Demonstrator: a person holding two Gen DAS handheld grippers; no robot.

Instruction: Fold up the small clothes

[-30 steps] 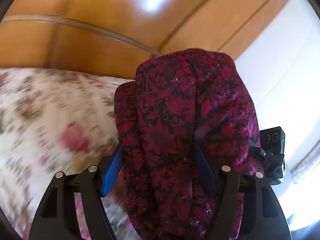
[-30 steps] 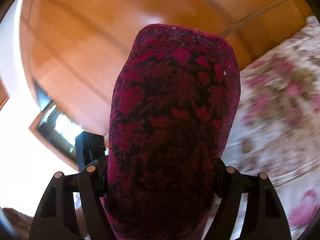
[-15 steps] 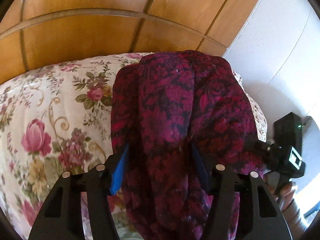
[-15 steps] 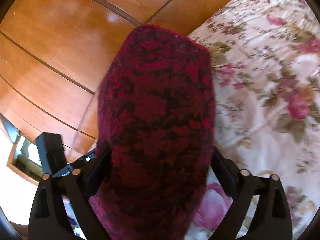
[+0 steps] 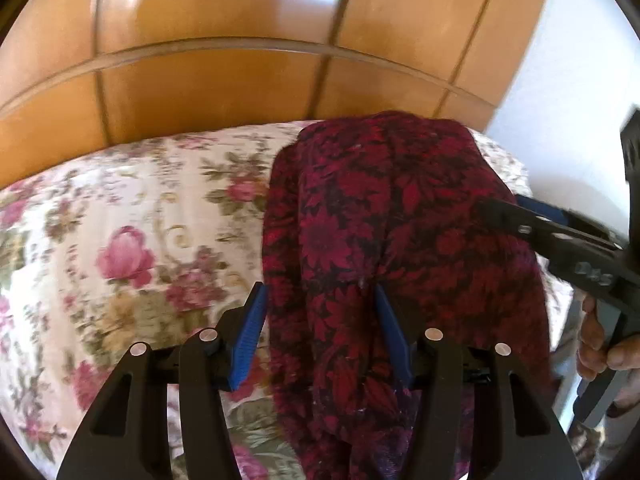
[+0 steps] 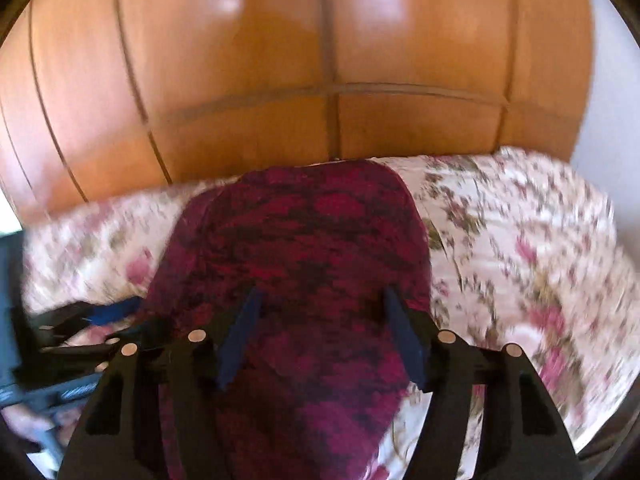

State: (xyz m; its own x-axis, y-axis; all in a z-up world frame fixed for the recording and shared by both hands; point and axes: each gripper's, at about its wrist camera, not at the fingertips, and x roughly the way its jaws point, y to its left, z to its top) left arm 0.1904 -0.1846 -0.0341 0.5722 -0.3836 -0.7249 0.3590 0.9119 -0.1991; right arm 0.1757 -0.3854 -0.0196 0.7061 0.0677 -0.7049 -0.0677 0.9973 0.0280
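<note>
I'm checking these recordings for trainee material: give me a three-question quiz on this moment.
1. True or false: the dark red floral garment drapes over the left gripper.
2. What lies beneath the cloth? A) bare wooden floor B) floral bedspread C) metal tray
3. Fill in: in the left wrist view, the right gripper enters from the ____ side.

Key:
1. True; the cloth also covers the right gripper's own view, between its fingers.
2. B, with a wooden headboard behind it.
3. Right.
</note>
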